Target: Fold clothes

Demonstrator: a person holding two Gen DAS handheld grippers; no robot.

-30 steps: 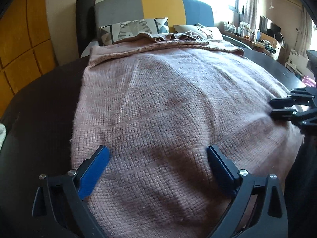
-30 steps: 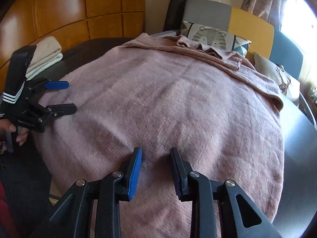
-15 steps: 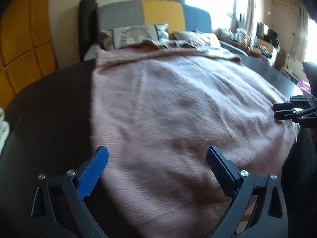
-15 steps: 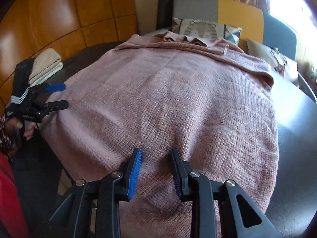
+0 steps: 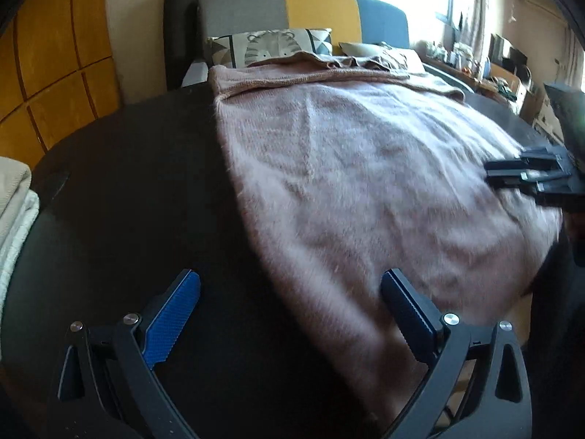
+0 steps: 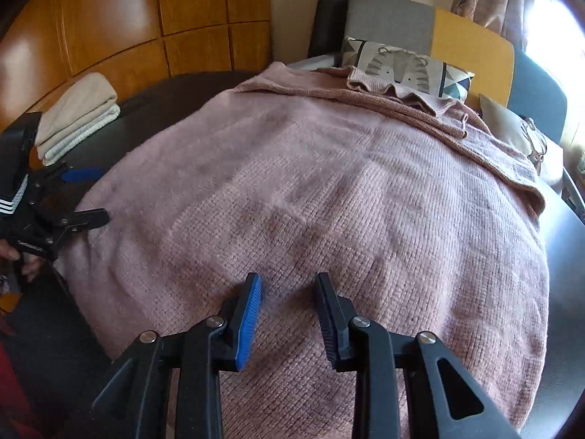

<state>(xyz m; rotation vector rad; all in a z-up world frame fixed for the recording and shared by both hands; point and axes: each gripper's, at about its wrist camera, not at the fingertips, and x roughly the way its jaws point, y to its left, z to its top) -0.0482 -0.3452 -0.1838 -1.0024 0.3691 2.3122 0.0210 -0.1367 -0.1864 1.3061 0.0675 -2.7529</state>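
Landmark: the pink knitted garment [image 6: 329, 197], spread flat over the dark table [image 5: 120, 197], its far end rumpled against the striped-animal cushion [image 6: 398, 67].

Change, left side: a second ago the left hand-held gripper [image 5: 289, 305] had both fingers over the knit; now it has slid off toward the garment's left edge. Its left finger is over bare table, its right finger just over the garment's near left border.

Left hand-held gripper state: jaws spread wide, nothing between them.

Change, right side: the right hand-held gripper [image 6: 289, 314] has stayed over the garment's near hem, right of its middle, with only a slight shift of view.

Right hand-held gripper state: jaws parted by a narrow gap, closed on nothing; whether the tips touch the knit I cannot tell.

Garment state: it lies as it did, in one flat layer with a faint crease down its length, and no fold across the body shows. The far end is bunched, and I cannot tell whether sleeves are tucked there.

Beside the garment: a stack of folded pale cloths [image 6: 73, 117] sits on the table well off its left edge.

Meaning for the task: the leftward move looks like lining up on the left side edge or near left corner, a likely grip point for a fold. That is a judgement; no grip is yet shown.
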